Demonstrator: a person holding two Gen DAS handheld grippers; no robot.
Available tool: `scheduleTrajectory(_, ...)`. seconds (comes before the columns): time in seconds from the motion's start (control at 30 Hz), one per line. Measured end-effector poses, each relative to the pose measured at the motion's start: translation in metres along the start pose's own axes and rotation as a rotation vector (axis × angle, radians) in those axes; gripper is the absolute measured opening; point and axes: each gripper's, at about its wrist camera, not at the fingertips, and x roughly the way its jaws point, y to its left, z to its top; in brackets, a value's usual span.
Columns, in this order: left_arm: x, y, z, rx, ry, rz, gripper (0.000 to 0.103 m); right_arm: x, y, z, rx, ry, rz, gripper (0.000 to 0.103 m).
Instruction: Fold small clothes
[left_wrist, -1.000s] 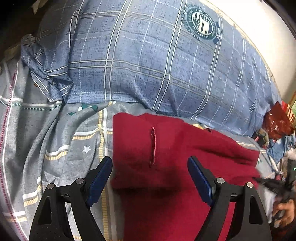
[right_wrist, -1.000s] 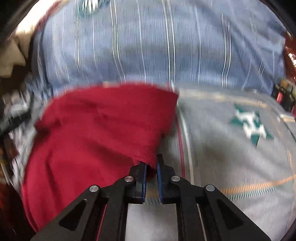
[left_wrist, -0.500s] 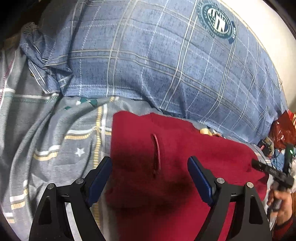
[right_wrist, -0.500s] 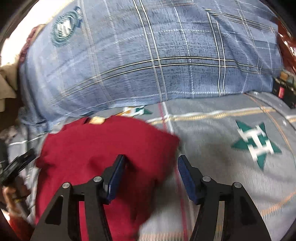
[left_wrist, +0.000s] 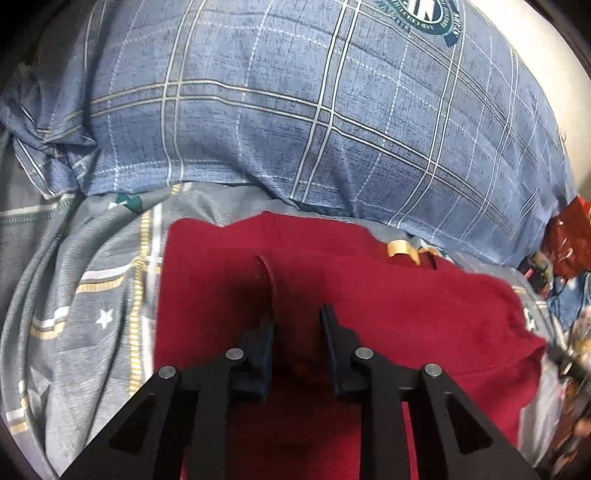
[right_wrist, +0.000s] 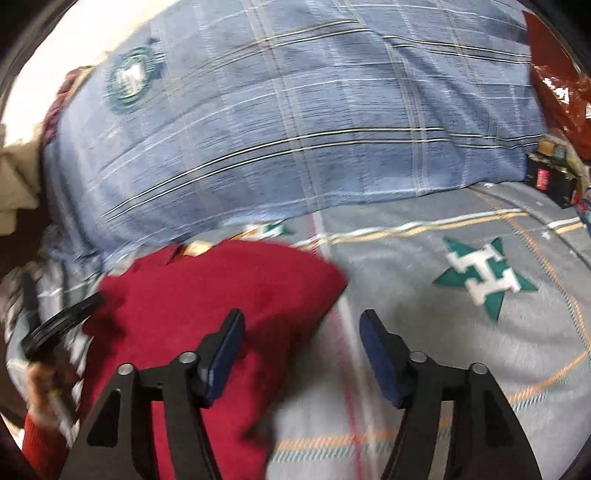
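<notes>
A dark red garment (left_wrist: 388, 306) lies flat on the grey patterned bedsheet (left_wrist: 92, 277), with a narrow hanging loop (left_wrist: 267, 273) and a yellow label (left_wrist: 399, 249) near its far edge. My left gripper (left_wrist: 297, 314) sits low on it just right of the loop. Its jaws are closing and stand narrow, with a pinch of red cloth between the pads. In the right wrist view the garment (right_wrist: 221, 280) fills the lower left. My right gripper (right_wrist: 301, 321) hovers over the garment's right edge, its jaws opening and holding nothing.
A big blue plaid pillow (left_wrist: 314, 110) lies right behind the garment. Red bags and small clutter (right_wrist: 557, 85) crowd the bed's right end. The left gripper and the hand holding it (right_wrist: 40, 384) show at the left edge of the right wrist view. Bare sheet (right_wrist: 443, 350) stretches to the right.
My left gripper's jaws went from wide open to narrow on the red cloth, moving forward and lower. My right gripper let go of the garment's corner, opened and lifted.
</notes>
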Motion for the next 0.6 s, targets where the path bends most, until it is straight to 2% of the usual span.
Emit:
scheduleTrajectory(0.07,-0.005,-0.002,0.01,-0.019,0.005,-0.034,0.016,0.0,0.01,-0.008,-0.051,0.017,0.016,0.07)
scheduleTrajectory(0.13,-0.02,-0.007,0.018,-0.013,-0.022,-0.049,0.015,0.01,0.026,-0.014,-0.16,0.024,-0.039,0.067)
scheduleTrajectory(0.2,-0.041,-0.009,0.02,-0.009,-0.053,-0.07,0.015,0.022,0.035,-0.014,-0.224,0.032,-0.127,0.008)
scheduleTrajectory(0.23,-0.054,-0.007,0.018,-0.005,-0.07,-0.087,0.015,0.024,0.036,-0.012,-0.217,0.032,-0.131,0.007)
scheduleTrajectory(0.33,-0.067,0.006,0.001,-0.011,-0.076,-0.109,0.016,0.0,0.028,-0.009,-0.143,-0.031,-0.05,0.007)
scheduleTrajectory(0.4,-0.049,0.014,-0.013,-0.013,-0.028,-0.087,0.017,-0.012,0.025,-0.018,-0.157,-0.042,-0.072,0.007)
scheduleTrajectory(0.47,-0.021,0.021,-0.027,-0.014,0.047,-0.037,0.017,0.001,0.017,-0.033,-0.156,0.03,-0.089,0.007)
scheduleTrajectory(0.53,-0.013,0.022,-0.036,0.013,0.038,-0.016,0.017,0.018,0.01,-0.046,-0.141,0.117,-0.109,0.017)
scheduleTrajectory(0.57,-0.015,0.02,-0.036,0.029,0.03,-0.012,0.017,0.016,0.01,-0.048,-0.129,0.132,-0.107,0.03)
scheduleTrajectory(0.6,-0.017,0.017,-0.034,0.046,0.024,-0.01,0.017,0.01,0.009,-0.048,-0.116,0.121,-0.109,0.035)
